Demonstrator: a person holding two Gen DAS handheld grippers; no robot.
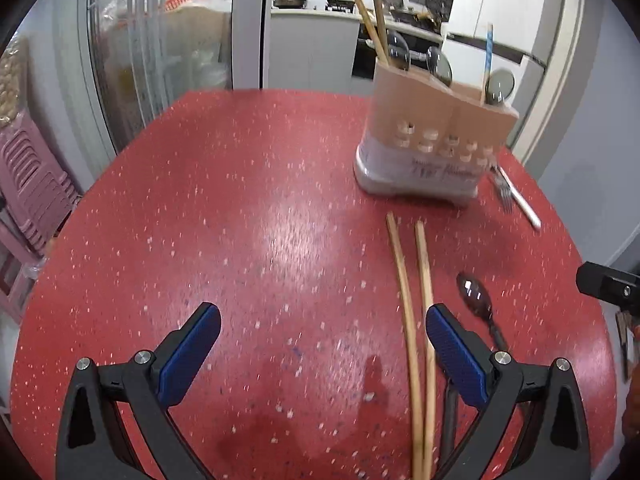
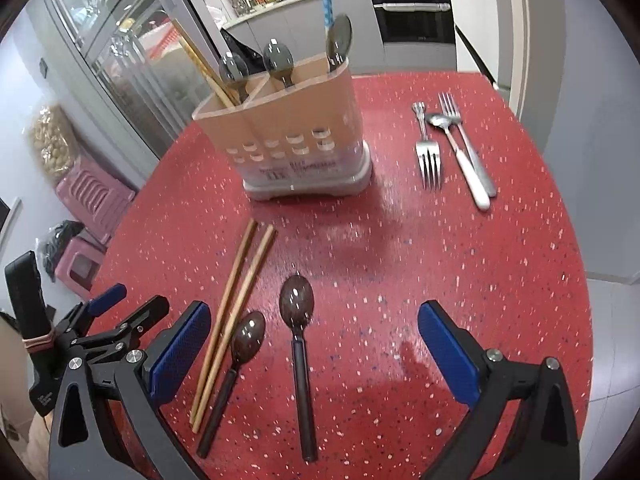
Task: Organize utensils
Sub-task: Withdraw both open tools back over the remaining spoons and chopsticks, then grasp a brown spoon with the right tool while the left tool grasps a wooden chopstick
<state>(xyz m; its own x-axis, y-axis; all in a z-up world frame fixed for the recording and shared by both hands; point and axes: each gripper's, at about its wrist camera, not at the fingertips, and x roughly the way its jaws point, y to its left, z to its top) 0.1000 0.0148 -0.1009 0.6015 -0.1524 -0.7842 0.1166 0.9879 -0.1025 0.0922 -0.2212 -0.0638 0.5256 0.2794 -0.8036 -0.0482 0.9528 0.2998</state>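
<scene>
A tan utensil holder (image 1: pixel 436 128) (image 2: pixel 288 128) stands on the red table (image 1: pixel 240 200), holding spoons, chopsticks and a blue-patterned handle. Two wooden chopsticks (image 1: pixel 416 320) (image 2: pixel 232 312) lie on the table. Two dark spoons (image 2: pixel 298 352) (image 2: pixel 236 368) lie beside them; one shows in the left wrist view (image 1: pixel 476 300). Two forks (image 2: pixel 428 156) and a white-handled spoon (image 2: pixel 460 156) lie right of the holder. My left gripper (image 1: pixel 322 324) (image 2: pixel 132 300) is open and empty, left of the chopsticks. My right gripper (image 2: pixel 314 324) is open and empty, over the right dark spoon.
A glass cabinet (image 1: pixel 140 60) and pink stools (image 1: pixel 32 184) (image 2: pixel 92 196) stand left of the table. A kitchen counter with pans (image 1: pixel 312 0) is behind. The table's right edge (image 2: pixel 584 240) drops to a grey floor.
</scene>
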